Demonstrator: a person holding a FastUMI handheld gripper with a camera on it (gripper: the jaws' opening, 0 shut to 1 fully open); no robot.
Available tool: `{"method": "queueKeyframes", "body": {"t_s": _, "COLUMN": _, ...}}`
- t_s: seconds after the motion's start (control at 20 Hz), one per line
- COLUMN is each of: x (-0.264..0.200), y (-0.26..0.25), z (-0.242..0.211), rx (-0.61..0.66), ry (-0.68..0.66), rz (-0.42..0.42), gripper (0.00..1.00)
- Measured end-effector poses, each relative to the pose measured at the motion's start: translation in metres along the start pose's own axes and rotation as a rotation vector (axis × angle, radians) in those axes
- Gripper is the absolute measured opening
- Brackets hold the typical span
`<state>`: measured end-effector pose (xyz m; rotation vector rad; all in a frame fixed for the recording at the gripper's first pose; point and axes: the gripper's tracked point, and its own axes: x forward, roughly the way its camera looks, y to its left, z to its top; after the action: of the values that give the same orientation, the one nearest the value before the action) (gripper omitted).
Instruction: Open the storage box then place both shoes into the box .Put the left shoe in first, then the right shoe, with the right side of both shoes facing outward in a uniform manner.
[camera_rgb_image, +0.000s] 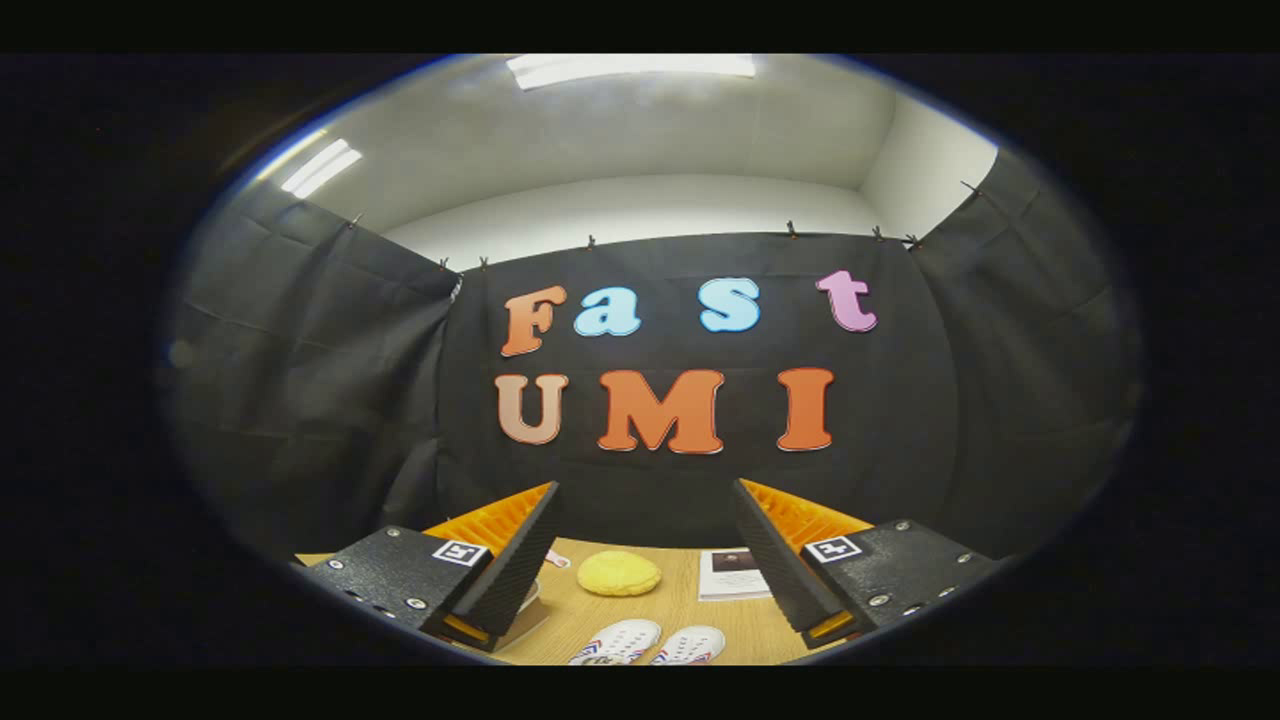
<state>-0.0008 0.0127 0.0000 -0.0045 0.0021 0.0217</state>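
Shoes side by side on table, heels cut off; jaws spread wide, empty.

Two white shoes side by side on table, toes away.

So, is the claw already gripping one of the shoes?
No: the claw is open with its fingers spread wide, and both white shoes lie untouched on the wooden table between them.

Both shoes are cut off at the lower edge; the left finger hides part of a book.
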Motion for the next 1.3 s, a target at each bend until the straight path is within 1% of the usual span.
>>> {"method": "queueKeyframes", "body": {"t_s": 0.25, "x": -0.001, "y": 0.007, "z": -0.002, "rx": 0.020, "ry": 0.000, "rz": 0.015, "gripper": 0.99}}
{"method": "queueKeyframes", "body": {"t_s": 0.65, "x": 0.004, "y": 0.024, "z": -0.030, "rx": 0.060, "ry": 0.048, "rz": 0.050, "gripper": 1.00}}
{"method": "queueKeyframes", "body": {"t_s": 0.9, "x": 0.009, "y": 0.049, "z": -0.070, "rx": 0.110, "ry": 0.127, "rz": 0.112, "gripper": 0.99}}
{"method": "queueKeyframes", "body": {"t_s": 1.1, "x": 0.013, "y": 0.070, "z": -0.114, "rx": 0.162, "ry": 0.222, "rz": 0.171, "gripper": 0.99}}
{"method": "queueKeyframes", "body": {"t_s": 1.15, "x": 0.016, "y": 0.075, "z": -0.126, "rx": 0.189, "ry": 0.250, "rz": 0.183, "gripper": 0.99}}
{"method": "queueKeyframes", "body": {"t_s": 1.3, "x": 0.021, "y": 0.100, "z": -0.163, "rx": 0.304, "ry": 0.355, "rz": 0.259, "gripper": 1.00}}
